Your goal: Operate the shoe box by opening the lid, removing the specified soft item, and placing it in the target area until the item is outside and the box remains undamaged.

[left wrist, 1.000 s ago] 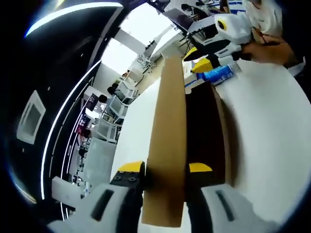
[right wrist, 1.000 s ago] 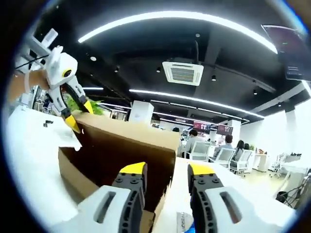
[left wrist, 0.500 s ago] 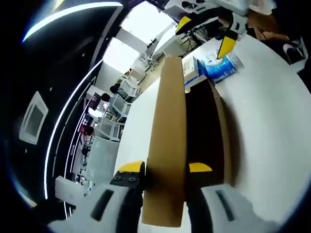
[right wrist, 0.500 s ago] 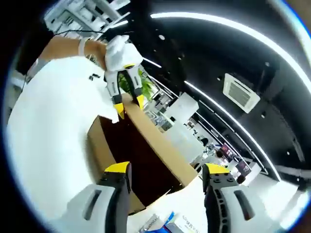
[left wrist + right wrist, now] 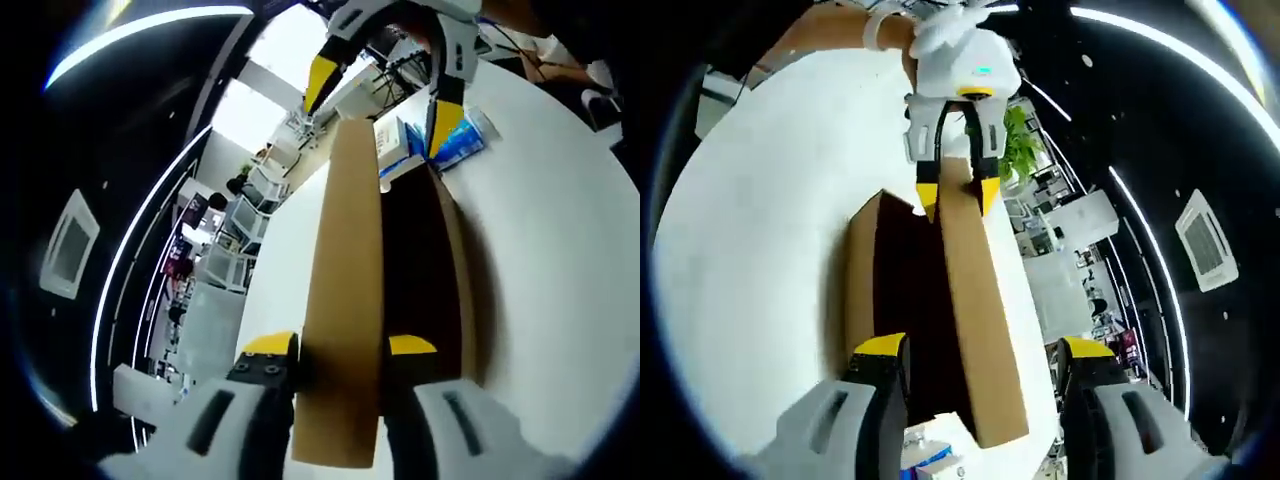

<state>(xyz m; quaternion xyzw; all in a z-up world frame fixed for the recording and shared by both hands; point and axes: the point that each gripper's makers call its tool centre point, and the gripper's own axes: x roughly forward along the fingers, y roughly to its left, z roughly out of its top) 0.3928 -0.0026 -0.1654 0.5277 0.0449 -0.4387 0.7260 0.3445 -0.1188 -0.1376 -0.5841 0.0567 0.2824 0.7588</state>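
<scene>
1. In your left gripper view the shoe box (image 5: 430, 280) runs lengthwise from the bottom centre of the frame up toward the upper centre, its long axis almost in line with your jaws. Its raised lid (image 5: 345, 290) stands edge-on as a tall brown cardboard strip.
2. Your left gripper (image 5: 338, 350) has its yellow-tipped jaws closed narrowly on the near end of that lid, one jaw on each face of the board.
3. In your right gripper view the same box (image 5: 865, 290) runs from the lower centre up toward the upper centre, with the lid (image 5: 975, 320) leaning toward the right of the frame and the left gripper (image 5: 954, 200) clamped on its far end.
4. Your right gripper (image 5: 978, 350) has its jaws spread wide, holding nothing, at the near end of the open box. In the left gripper view the same gripper (image 5: 385, 95) comes in at the top centre, yellow tips apart, over the far end of the box.
5. The inside of the box is a dark shadow in both views; you cannot make out any soft item in it.
6. The box is plain matte cardboard with straight edges, resting on a smooth white table (image 5: 540, 250).
7. Blue-and-white packets (image 5: 455, 145) lie on the table just beyond the far end of the box in the left gripper view. They are cut off at the bottom edge of the right gripper view (image 5: 930, 462), and their print is too small to read.
</scene>
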